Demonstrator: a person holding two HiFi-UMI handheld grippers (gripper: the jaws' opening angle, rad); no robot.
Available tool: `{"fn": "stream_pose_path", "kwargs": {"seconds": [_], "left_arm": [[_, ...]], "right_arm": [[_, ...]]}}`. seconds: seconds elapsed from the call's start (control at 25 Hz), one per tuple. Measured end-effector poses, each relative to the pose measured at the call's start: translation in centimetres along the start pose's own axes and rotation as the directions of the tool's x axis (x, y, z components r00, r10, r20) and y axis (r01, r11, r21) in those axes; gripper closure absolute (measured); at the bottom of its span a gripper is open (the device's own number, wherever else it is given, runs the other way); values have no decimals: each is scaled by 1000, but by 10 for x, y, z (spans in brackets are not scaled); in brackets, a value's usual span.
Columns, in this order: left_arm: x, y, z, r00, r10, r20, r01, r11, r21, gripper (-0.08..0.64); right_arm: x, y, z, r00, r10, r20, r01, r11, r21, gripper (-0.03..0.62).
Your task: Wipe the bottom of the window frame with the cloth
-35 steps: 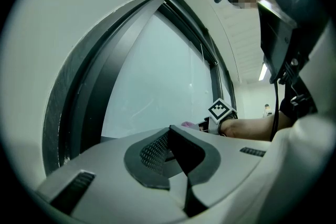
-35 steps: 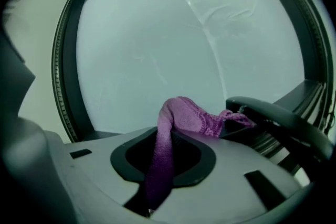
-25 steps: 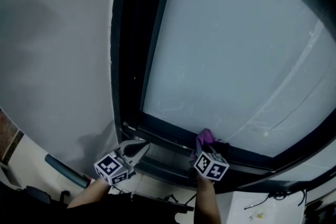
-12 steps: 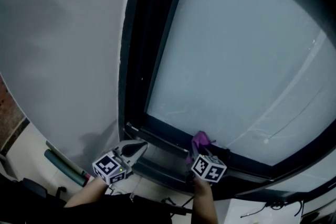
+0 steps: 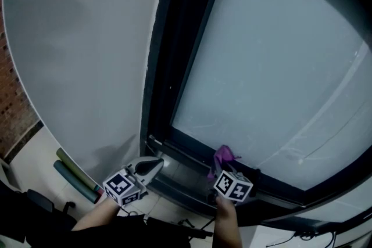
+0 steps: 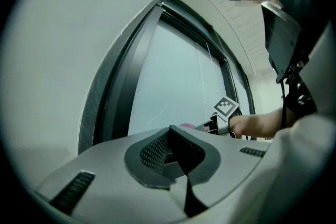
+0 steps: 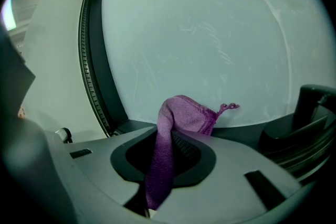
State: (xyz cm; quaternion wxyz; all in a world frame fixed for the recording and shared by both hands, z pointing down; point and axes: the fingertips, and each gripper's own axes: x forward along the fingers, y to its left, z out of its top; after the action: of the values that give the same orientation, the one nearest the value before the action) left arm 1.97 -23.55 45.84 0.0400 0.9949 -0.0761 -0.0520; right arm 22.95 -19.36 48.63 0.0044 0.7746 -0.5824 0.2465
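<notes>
Left claw (image 5: 153, 166): jaws together, nothing between them, near the bottom left corner of the frame (image 5: 174, 141). Right claw (image 5: 223, 170): clamped on purple cloth (image 5: 224, 155), which bunches up at the bottom rail, by the glass (image 5: 273, 67).

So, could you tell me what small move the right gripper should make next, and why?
Probably press down and slide rightward: the right gripper is shut on the purple cloth, which sits by the window's bottom rail, and most of that rail stretches right.
</notes>
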Motion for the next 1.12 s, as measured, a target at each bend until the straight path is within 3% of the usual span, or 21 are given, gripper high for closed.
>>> {"fn": "stream_pose_path", "kwargs": {"seconds": [0.72, 0.88, 1.12], "left_arm": [[-25, 18, -1, 994, 95, 46, -96, 995, 30, 558], [-30, 24, 2, 991, 129, 39, -129, 992, 1, 558], [-37, 31, 4, 987, 146, 67, -148, 989, 20, 558]], "right_arm": [[38, 59, -8, 990, 115, -84, -126, 982, -138, 517], [48, 69, -7, 984, 136, -117, -155, 972, -174, 517], [63, 95, -6, 971, 175, -160, -208, 952, -225, 517]]}}
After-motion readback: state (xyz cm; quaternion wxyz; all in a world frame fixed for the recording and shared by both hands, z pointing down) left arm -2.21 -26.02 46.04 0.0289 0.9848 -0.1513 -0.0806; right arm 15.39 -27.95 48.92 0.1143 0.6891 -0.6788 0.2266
